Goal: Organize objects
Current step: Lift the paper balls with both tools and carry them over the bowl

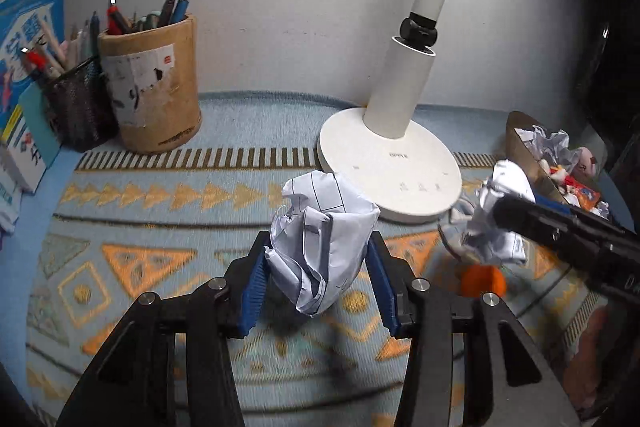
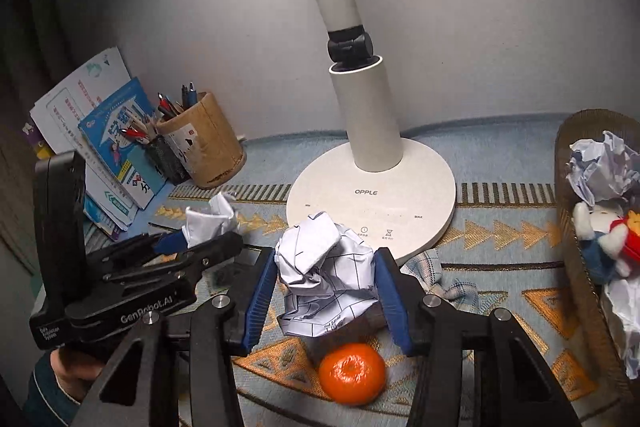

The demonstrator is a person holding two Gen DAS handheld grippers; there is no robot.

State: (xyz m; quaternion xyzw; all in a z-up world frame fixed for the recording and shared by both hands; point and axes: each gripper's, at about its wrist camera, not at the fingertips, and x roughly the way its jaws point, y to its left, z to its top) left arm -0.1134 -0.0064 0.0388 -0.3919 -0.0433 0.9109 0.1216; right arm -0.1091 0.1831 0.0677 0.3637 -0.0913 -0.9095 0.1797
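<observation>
My left gripper (image 1: 320, 251) is shut on a crumpled ball of lined white paper (image 1: 320, 243) and holds it above the patterned cloth. My right gripper (image 2: 326, 275) is shut on a second crumpled paper ball (image 2: 324, 275), held above an orange mandarin (image 2: 352, 373) that lies on the cloth. In the left wrist view the right gripper (image 1: 560, 227) enters from the right with its paper (image 1: 496, 227) over the mandarin (image 1: 482, 281). In the right wrist view the left gripper (image 2: 192, 239) shows at left with its paper (image 2: 210, 221).
A white lamp base (image 2: 372, 199) stands behind the grippers. A woven basket (image 2: 576, 227) at right holds crumpled paper (image 2: 604, 167) and a plush toy (image 2: 604, 239). A tan pen cup (image 1: 152, 87), a black mesh pen holder (image 1: 78, 103) and books (image 2: 116, 147) stand at back left. A checked cloth (image 2: 436, 275) lies by the lamp.
</observation>
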